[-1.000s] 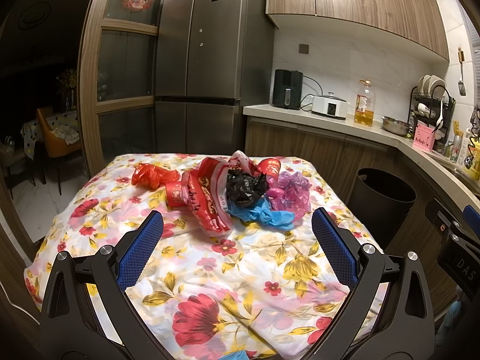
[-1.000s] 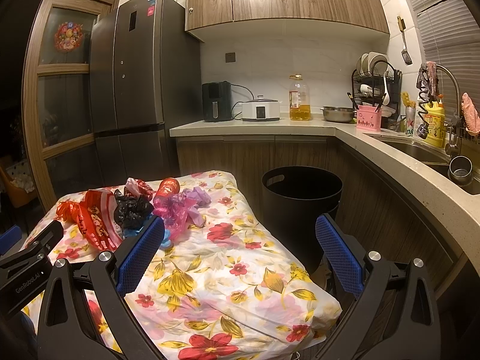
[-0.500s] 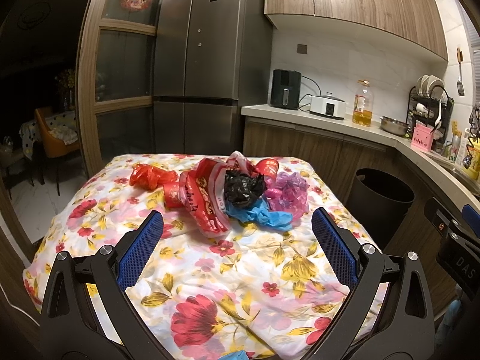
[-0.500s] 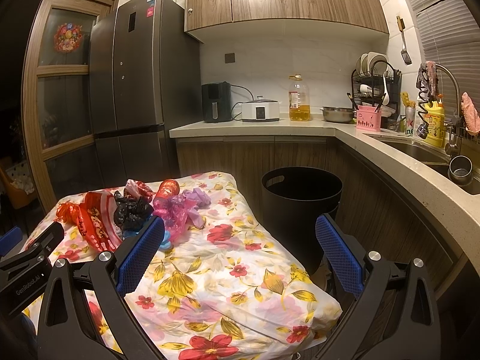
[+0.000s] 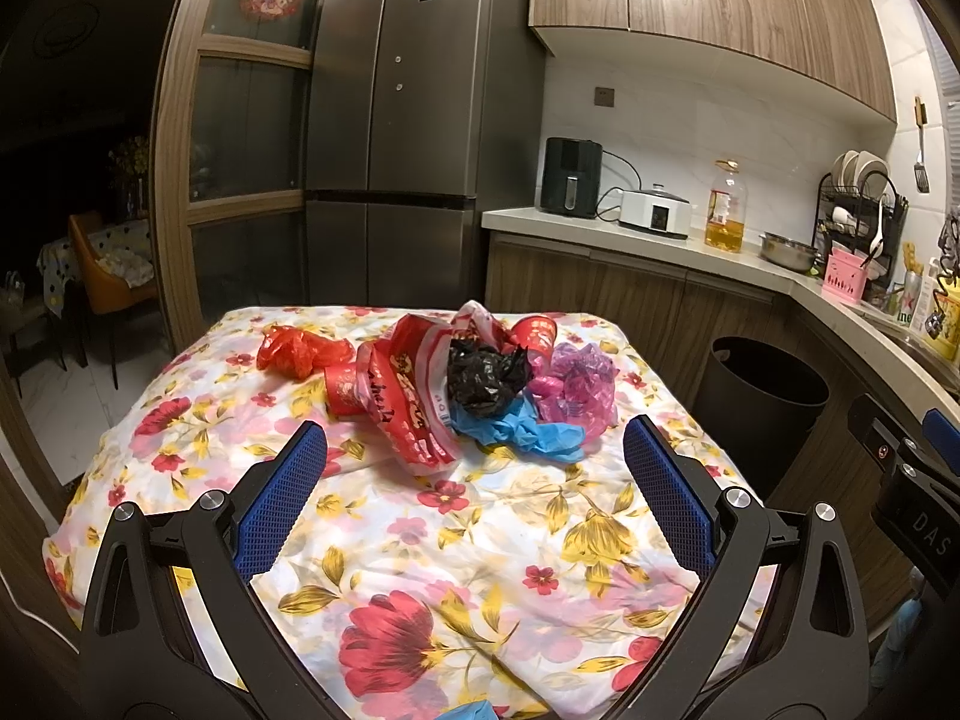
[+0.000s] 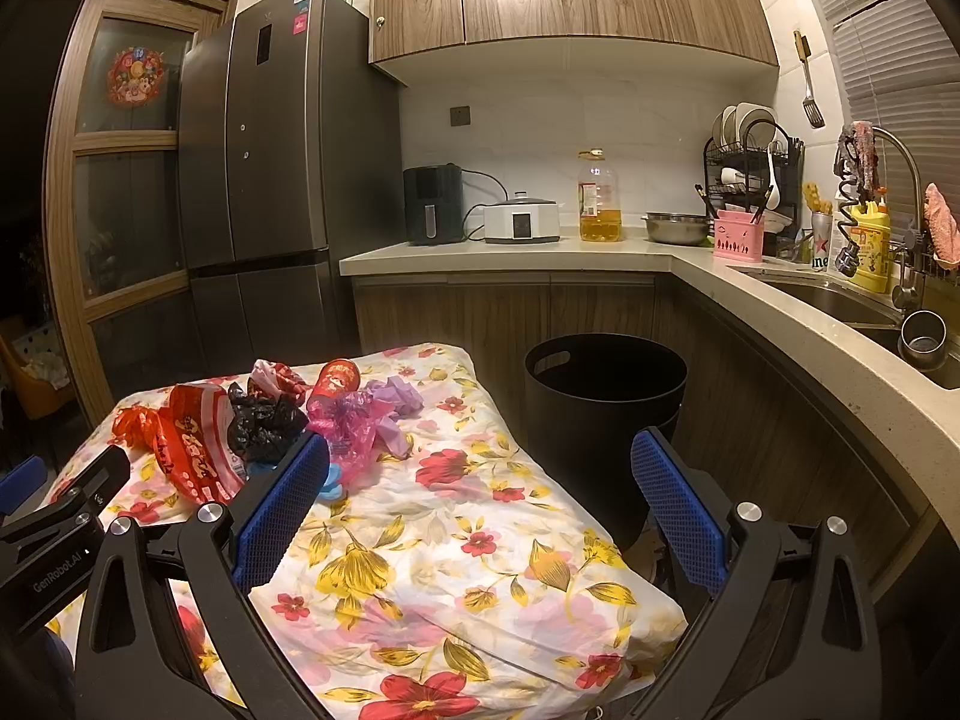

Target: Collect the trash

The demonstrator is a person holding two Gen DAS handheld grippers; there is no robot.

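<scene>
Both the left gripper (image 5: 474,462) and right gripper (image 6: 480,471) hover spread wide and empty, the trash pile (image 5: 456,384) lying ahead on the floral tablecloth (image 5: 420,540).

crumpled plastic bags (image 5: 480,384) heaped on floral cloth (image 5: 420,540), black bin (image 6: 603,420) beside
</scene>
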